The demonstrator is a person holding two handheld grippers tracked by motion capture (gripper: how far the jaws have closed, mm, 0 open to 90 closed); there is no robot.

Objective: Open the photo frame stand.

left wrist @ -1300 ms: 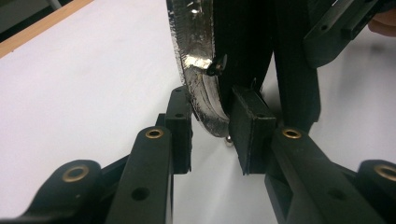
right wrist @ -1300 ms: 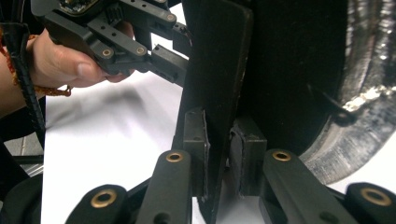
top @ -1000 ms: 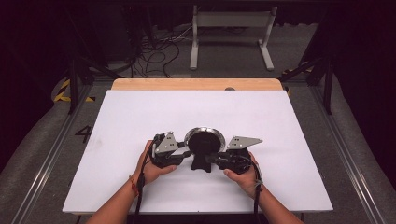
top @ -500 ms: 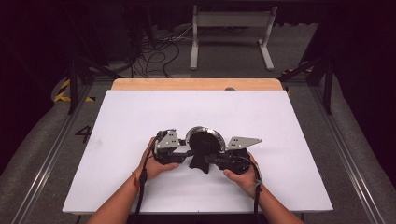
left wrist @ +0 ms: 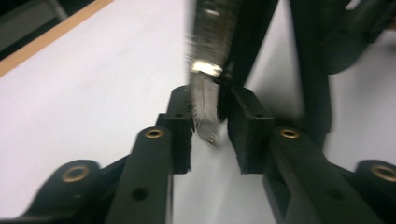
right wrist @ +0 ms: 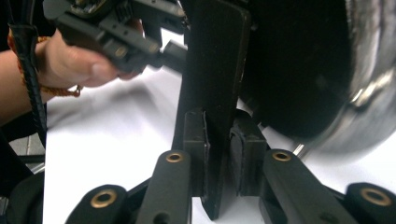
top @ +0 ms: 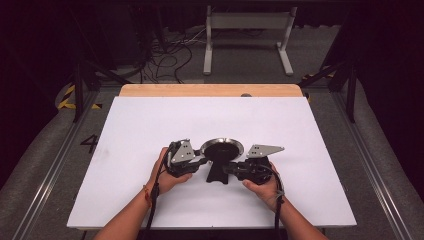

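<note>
White table sheet (top: 150, 125) – wooden far edge (top: 210, 90) (cables (top: 165, 55) beyond).

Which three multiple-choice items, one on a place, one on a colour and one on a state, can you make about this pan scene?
1. Which surface lies under the round steel-rimmed pan?
A. white table sheet
B. grey floor
C. bare wooden strip

2. What colour is its flat handle?
A. red
B. white
C. black

3. How is the pan turned?
A. upside down
B. open side up, empty
C. open side up, full of food

Key:
1 A: white surrounds the pan in the high view.
2 C: the handle looks black.
3 B: its dark inside faces up, bare.
</note>
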